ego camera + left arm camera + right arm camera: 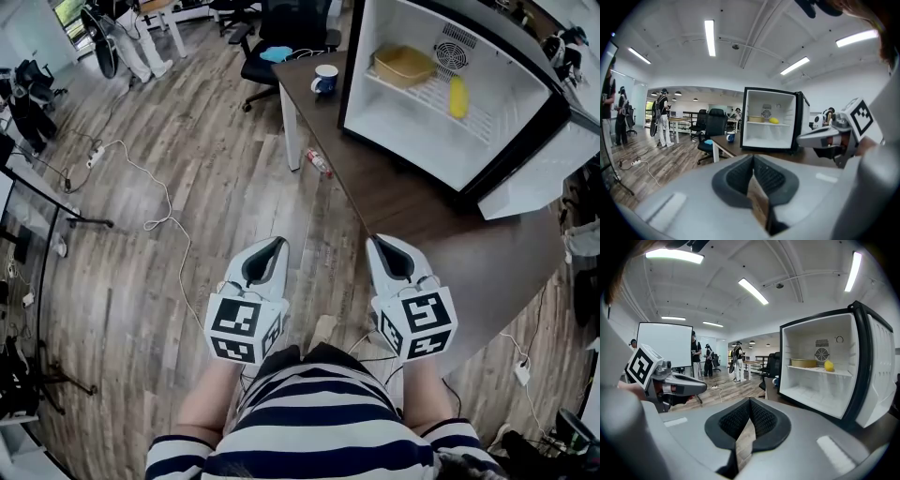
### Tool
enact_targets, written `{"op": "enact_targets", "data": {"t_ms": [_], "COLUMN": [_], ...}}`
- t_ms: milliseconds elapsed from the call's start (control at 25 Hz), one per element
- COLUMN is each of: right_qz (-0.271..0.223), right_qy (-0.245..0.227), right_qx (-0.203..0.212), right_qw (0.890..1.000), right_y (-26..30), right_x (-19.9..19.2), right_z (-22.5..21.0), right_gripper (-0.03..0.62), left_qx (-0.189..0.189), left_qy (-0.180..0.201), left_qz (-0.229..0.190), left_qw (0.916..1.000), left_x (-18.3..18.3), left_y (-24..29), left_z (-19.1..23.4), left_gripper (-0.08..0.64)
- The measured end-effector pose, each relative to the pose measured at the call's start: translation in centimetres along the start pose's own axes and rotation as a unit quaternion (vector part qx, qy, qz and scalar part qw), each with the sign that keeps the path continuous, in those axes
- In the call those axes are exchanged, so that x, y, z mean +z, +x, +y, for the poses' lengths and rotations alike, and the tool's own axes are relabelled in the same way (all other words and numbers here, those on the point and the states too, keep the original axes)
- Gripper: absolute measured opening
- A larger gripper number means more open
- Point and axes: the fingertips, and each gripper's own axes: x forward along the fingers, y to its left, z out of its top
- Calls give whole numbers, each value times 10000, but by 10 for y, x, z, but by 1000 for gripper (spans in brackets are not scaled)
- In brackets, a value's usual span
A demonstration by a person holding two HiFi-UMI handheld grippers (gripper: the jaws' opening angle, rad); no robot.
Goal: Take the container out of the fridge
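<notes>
The left tool (274,246) and right tool (380,244) hover side by side before the torso, jaws together, gripping nothing.

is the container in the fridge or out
In: the tan container sits on the upper shelf of the open fridge, beside a yellow object.

Wood-plank floor (202,141), dark brown table (405,202), black office chair (286,33), ceiling strip lights (709,37).
</notes>
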Motion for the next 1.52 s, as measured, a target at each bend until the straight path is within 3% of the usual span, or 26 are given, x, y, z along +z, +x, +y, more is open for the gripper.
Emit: {"op": "enact_targets", "data": {"t_ms": [560,1120,1520], "right_qz": [7,-213,-257], "right_qy": [-165,-593,-527], "right_qx": [-60,-639,-954], "right_qw": [9998,9960,9937], "right_y": [38,71,118], "right_x": [22,67,91], "right_z": [-72,-119,-153], "right_gripper": [-6,-6,31], "left_qx": [-221,-574,-1031], "left_qy": [137,269,310], "left_qz": [-53,-208,-221], "left_qw": [9996,9978,9939], "left_x": [41,80,100], "left_y": [91,142,200], "left_z": [-6,12,30], "left_gripper": [0,0,0]}}
